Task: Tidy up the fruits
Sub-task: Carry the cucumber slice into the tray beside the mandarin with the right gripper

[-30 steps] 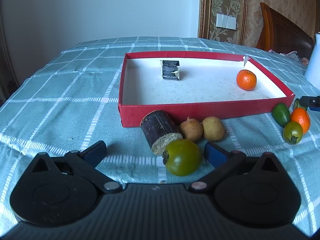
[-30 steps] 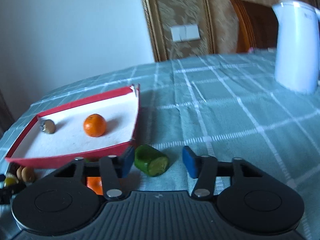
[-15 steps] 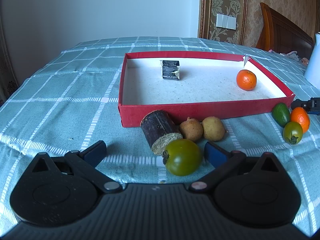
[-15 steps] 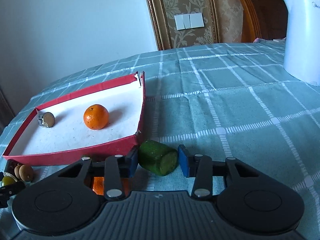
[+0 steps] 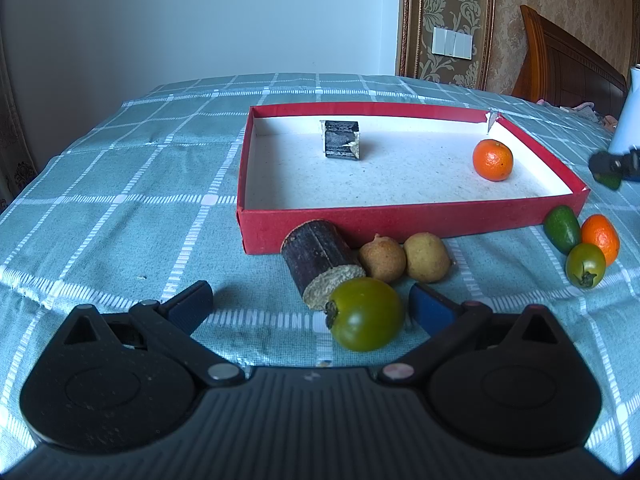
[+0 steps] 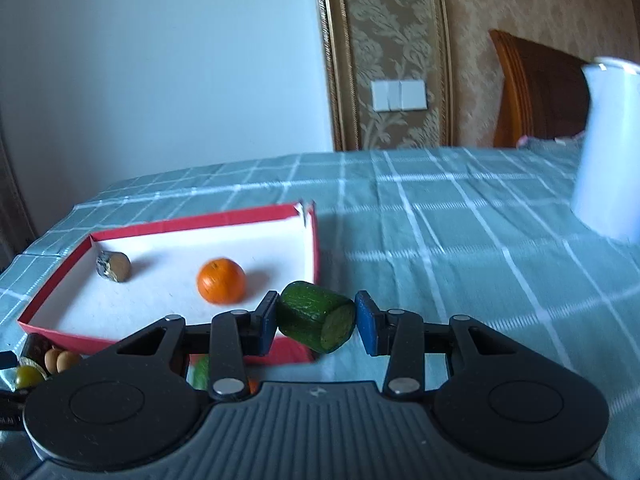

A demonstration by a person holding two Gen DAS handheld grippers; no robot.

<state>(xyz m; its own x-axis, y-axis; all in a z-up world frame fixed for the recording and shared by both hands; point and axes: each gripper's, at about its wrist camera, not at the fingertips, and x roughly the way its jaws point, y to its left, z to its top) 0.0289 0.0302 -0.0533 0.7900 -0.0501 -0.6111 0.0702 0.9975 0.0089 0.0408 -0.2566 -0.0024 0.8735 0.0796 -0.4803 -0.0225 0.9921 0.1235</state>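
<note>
Left wrist view: left gripper low over the checked cloth, jaws spread wide, gripping nothing. Green tomato on the cloth between the fingers, close to the right pad but whether touching cannot be told. Dark cane piece just behind it on its side, cut end toward the camera, touching the tomato. Two brown fruits side by side right of the cane, near the front wall of the red tray. Inside the tray — a second dark chunk far left, an orange far right. Right of the tray's near corner, a cluster on the cloth: small green fruit, small orange, small green tomato, all touching. Right gripper partly visible at the right edge, blurred, something green in it. White kettle behind it.

Right wrist view: right gripper clamped on a green cucumber chunk, jaws having just closed in — both blue pads pressing its sides, cut end toward the camera, chunk lifted off the cloth in front of the tray's right near corner. Tray to the left with orange and dark chunk inside. Kettle far right. Cane, brown fruits and tomato small at the lower left edge.
</note>
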